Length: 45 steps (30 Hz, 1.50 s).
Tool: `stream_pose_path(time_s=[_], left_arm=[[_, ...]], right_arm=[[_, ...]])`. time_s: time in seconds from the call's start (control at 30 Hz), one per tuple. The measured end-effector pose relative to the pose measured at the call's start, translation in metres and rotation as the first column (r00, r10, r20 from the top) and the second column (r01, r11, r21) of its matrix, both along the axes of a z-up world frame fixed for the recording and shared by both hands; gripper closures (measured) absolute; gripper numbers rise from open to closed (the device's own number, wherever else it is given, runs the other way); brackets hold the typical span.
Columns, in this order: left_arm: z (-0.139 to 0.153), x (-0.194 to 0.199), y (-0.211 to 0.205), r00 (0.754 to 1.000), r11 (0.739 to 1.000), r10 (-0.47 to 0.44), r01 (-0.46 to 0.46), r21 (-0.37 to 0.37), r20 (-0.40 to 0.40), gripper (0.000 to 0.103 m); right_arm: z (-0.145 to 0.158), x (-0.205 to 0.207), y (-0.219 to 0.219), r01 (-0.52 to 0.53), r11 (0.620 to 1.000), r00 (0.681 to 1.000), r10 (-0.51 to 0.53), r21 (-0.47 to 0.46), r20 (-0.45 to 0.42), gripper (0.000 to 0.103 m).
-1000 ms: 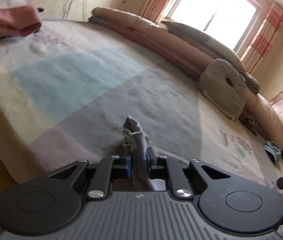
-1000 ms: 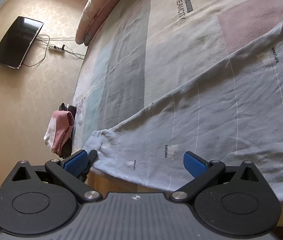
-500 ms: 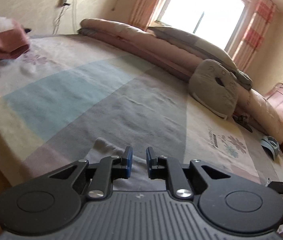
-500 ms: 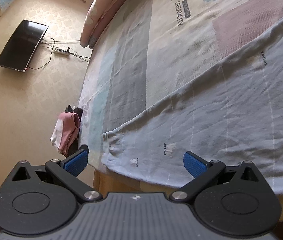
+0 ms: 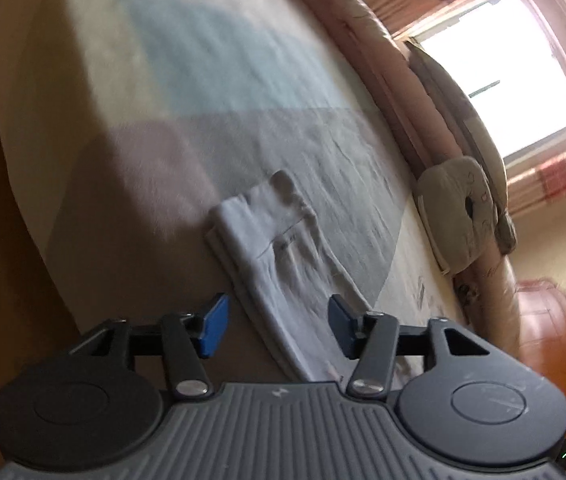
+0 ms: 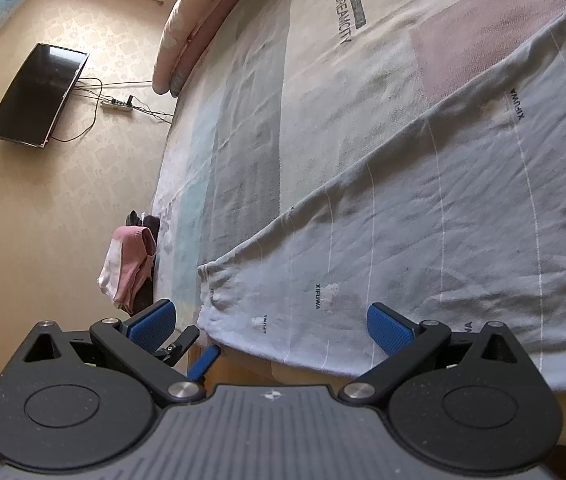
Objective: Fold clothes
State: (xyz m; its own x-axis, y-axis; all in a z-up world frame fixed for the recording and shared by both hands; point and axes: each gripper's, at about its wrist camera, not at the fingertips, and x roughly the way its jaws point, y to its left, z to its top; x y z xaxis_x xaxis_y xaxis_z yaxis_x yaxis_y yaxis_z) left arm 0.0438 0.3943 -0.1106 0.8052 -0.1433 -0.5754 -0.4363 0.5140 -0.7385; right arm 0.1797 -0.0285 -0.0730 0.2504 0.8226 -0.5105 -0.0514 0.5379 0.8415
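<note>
The pale grey, white-striped cotton trousers (image 6: 423,240) are laid flat along the near edge of the patchwork-printed bed (image 6: 251,128), one cuffed leg end (image 5: 267,216) stretched out smooth, apparently so that a clean fold can be made. The left tongs (image 5: 277,326) are seen with their blue-padded jaws opening above that leg, nothing being pinched between them, which suggests the cloth is meant to rest there. The right tongs (image 6: 271,320) are held wide over the hem, empty, probably poised for a fresh grip.
</note>
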Motion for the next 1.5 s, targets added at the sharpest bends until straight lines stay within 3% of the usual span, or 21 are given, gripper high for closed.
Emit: stream_pose_path(time_s=[0.3, 0.7, 0.9, 0.97, 1.1, 1.17, 1.33, 1.43, 1.5], left_arm=[[-0.004, 0.008, -0.004, 1.000, 0.999, -0.013, 0.014, -0.048, 0.022, 0.037], [-0.018, 0.016, -0.015, 0.995, 0.974, -0.077, 0.090, -0.210, 0.066, 0.031], [-0.020, 0.006, 0.003, 0.995, 0.984, 0.025, -0.007, -0.176, 0.102, 0.031], [-0.027, 0.004, 0.013, 0.992, 0.975, 0.050, -0.024, -0.219, 0.116, 0.030], [-0.040, 0.007, 0.008, 0.988, 0.957, 0.015, 0.032, -0.290, 0.157, 0.027], [-0.042, 0.010, 0.004, 0.986, 0.959, -0.023, 0.069, -0.275, 0.167, 0.027], [-0.029, 0.013, 0.021, 0.989, 0.987, 0.048, -0.026, -0.156, 0.139, 0.027], [-0.028, 0.019, 0.026, 0.989, 0.989, 0.053, -0.033, -0.146, 0.137, 0.025], [-0.027, 0.026, 0.024, 0.989, 0.988, 0.012, 0.011, -0.152, 0.147, 0.022]], right_arm=[[0.000, -0.001, 0.000, 0.001, 1.000, 1.000, -0.001, -0.002, 0.001, 0.000], [0.001, -0.003, 0.007, -0.014, 1.000, 1.000, 0.014, -0.008, 0.003, 0.000], [0.002, -0.004, 0.006, -0.007, 1.000, 1.000, 0.008, -0.013, 0.009, 0.000], [0.003, -0.004, 0.005, -0.003, 1.000, 1.000, 0.003, -0.014, 0.012, 0.000], [0.001, -0.003, 0.006, -0.005, 1.000, 1.000, 0.005, -0.013, 0.003, 0.000], [0.001, -0.003, 0.008, -0.016, 1.000, 1.000, 0.016, -0.016, 0.004, 0.000], [0.002, -0.002, 0.008, -0.016, 1.000, 1.000, 0.017, -0.020, 0.009, 0.000], [0.003, -0.002, 0.006, -0.013, 1.000, 1.000, 0.013, -0.021, 0.013, 0.000], [0.002, -0.001, 0.007, -0.013, 1.000, 1.000, 0.013, -0.020, 0.012, 0.000]])
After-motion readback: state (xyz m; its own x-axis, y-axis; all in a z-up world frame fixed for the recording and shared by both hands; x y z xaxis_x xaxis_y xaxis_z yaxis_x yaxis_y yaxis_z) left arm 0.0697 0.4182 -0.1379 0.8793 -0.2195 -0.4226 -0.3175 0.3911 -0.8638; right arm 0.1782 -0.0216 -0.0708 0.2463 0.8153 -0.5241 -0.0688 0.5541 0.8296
